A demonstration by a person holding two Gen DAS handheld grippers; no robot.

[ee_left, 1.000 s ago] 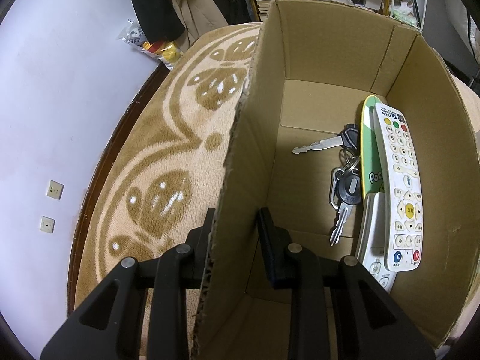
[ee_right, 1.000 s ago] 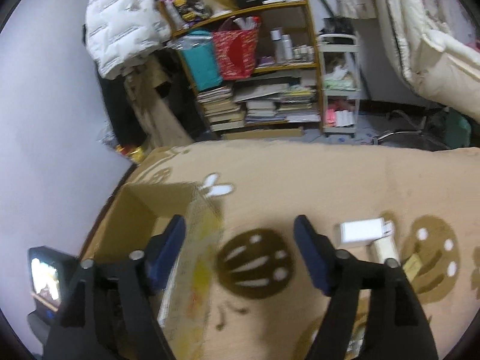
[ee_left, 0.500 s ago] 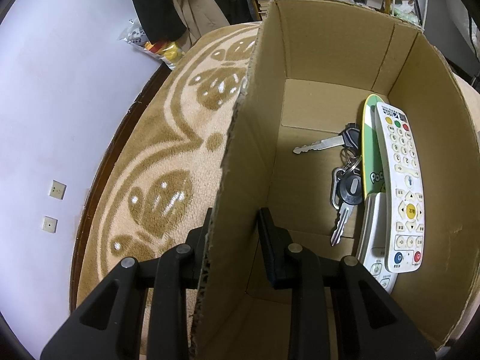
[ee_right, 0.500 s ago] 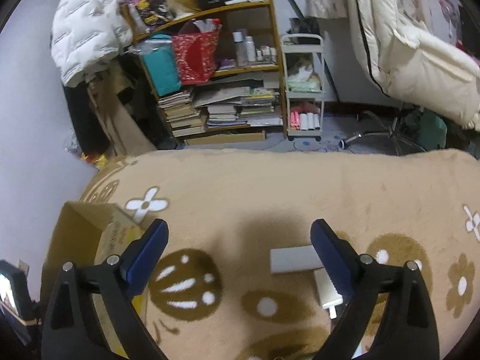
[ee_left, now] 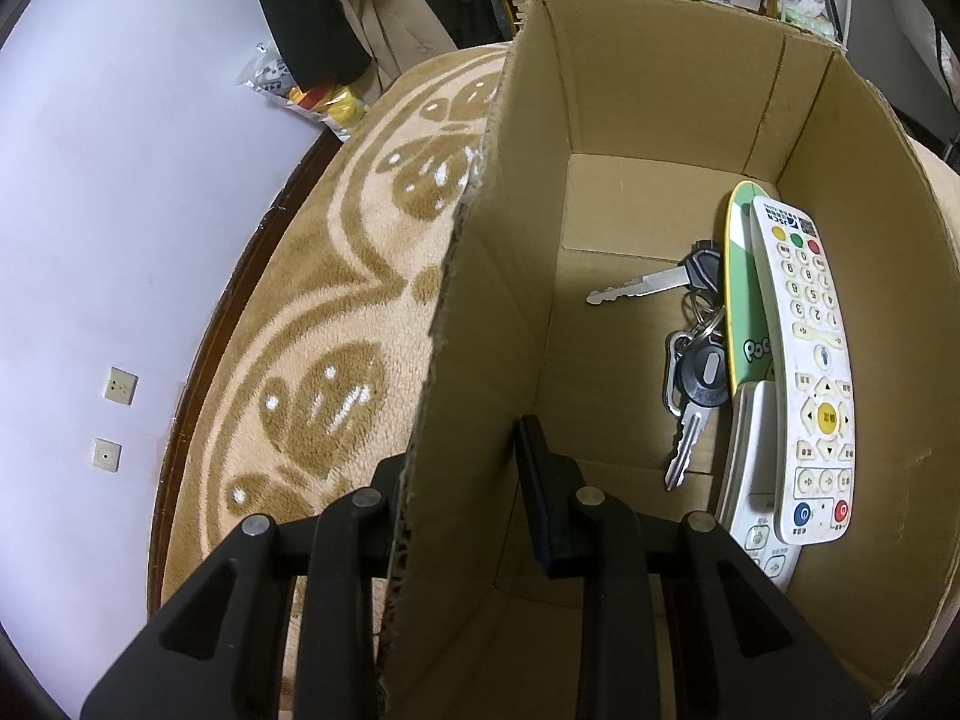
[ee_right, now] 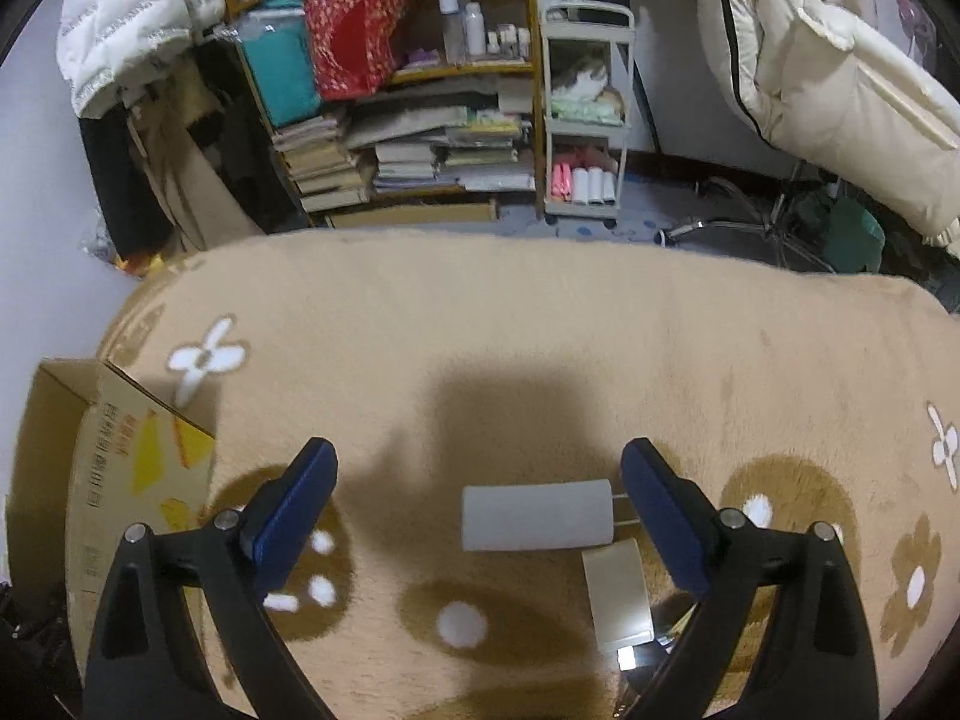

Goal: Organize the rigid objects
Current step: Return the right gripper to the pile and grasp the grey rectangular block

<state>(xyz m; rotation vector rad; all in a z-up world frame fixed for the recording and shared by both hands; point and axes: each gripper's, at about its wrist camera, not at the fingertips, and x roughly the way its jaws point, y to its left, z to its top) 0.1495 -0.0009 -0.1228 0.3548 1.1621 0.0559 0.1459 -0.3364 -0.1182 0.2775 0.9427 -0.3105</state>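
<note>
- the left gripper (ee_left: 465, 468) has not moved over the last second: its jaws stay clamped on the near wall of the box (ee_left: 678, 114), one finger outside, one inside, steadying it on the blanket (ee_right: 540, 330).
- inside the box lie the keys (ee_left: 690, 348), a white remote (ee_left: 804, 372), a green-edged flat item (ee_left: 741, 276) under it, and a second white remote (ee_left: 756, 480) lower down; none has shifted.
- the right gripper (ee_right: 477, 498) has swung away from the box toward the loose items; a second ago the box filled its lower left, now only its corner (ee_right: 120, 450) shows at the left edge.
- its jaws are wide and empty, with the grey block (ee_right: 537, 515) lying on the blanket between them, nearer the right finger.
- a flat silver device (ee_right: 618, 597) lies just below the block.
- my read: the next pick is being lined up, likely the block, which looks rigid and easy to pinch.
</note>
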